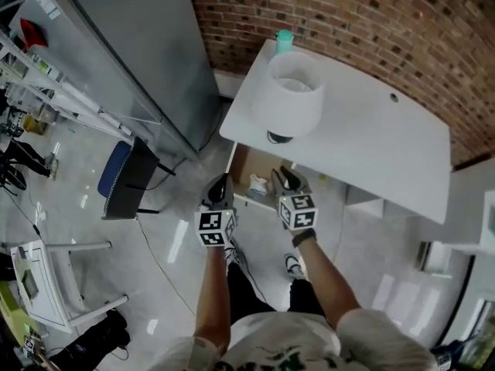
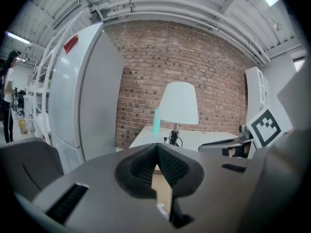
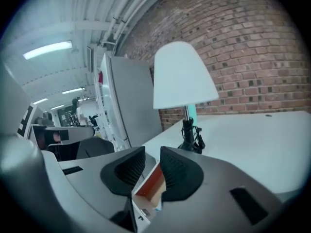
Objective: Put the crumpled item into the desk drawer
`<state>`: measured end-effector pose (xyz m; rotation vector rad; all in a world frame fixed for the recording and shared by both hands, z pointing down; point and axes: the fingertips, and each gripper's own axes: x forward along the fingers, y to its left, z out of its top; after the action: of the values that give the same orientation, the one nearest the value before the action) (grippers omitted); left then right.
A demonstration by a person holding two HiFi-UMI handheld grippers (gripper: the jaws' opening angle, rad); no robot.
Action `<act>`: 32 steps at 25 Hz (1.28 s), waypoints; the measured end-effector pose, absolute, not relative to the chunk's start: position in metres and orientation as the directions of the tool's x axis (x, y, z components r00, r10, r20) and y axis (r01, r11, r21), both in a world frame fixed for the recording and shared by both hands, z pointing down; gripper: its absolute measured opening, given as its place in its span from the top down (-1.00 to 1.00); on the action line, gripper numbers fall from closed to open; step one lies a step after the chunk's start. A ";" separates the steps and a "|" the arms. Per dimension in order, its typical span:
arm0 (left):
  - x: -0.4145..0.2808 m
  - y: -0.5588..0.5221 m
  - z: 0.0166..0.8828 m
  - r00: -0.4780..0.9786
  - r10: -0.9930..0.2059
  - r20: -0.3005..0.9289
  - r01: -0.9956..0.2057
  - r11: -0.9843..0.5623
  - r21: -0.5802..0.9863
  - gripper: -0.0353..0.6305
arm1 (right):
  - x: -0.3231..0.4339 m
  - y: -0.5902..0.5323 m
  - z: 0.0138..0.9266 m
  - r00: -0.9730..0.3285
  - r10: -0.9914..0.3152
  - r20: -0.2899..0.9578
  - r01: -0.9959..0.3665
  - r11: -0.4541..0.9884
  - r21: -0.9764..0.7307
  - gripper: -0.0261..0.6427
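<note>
The right gripper [image 3: 152,159], jaws apart and empty, is hovering over the open drawer [image 1: 246,163]. A pale crumpled item [image 1: 257,184] seems to be lying inside, just to its left. The left gripper [image 2: 156,152], jaws together, is hanging farther left.

Light: bright, even, from ceiling tubes [image 3: 48,50]
Glare: sheen on floor [image 1: 371,284]
Edges: fisheye bend, dark corners
Focus: foreground soft

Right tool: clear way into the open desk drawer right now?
Probably yes. The right tool hangs just over the open drawer, jaws apart and empty, with nothing in between; the lamp stands on the desk, out of the way.
</note>
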<state>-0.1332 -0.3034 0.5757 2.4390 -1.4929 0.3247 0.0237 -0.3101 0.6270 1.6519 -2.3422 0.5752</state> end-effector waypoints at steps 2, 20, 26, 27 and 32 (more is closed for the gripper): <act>-0.132 -0.294 0.547 0.430 -0.852 0.299 -0.901 -0.424 0.088 0.91 | 0.026 -0.304 0.587 -0.342 -0.875 0.342 -0.939 0.302 -0.167 0.67; -0.091 -0.209 0.350 0.359 -0.927 0.104 -0.932 -0.362 -0.014 0.91 | 0.086 -0.229 0.374 -0.319 -0.944 0.082 -0.946 0.313 -0.087 0.88; -0.085 -0.203 0.342 0.321 -0.943 0.091 -0.946 -0.325 -0.026 0.91 | 0.088 -0.226 0.367 -0.335 -0.939 0.080 -0.942 0.331 -0.055 0.91; -0.084 -0.202 0.342 0.317 -0.944 0.090 -0.947 -0.320 -0.022 0.91 | 0.089 -0.226 0.367 -0.337 -0.938 0.079 -0.941 0.333 -0.053 0.91; -0.080 -0.201 0.349 0.299 -0.949 0.098 -0.953 -0.302 -0.013 0.91 | 0.099 -0.233 0.368 -0.346 -0.936 0.072 -0.938 0.343 -0.043 0.91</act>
<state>-0.0796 -0.2015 0.3493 2.4936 -1.8270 0.1352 0.0994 -0.2327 0.3683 1.7768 -2.5463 0.1187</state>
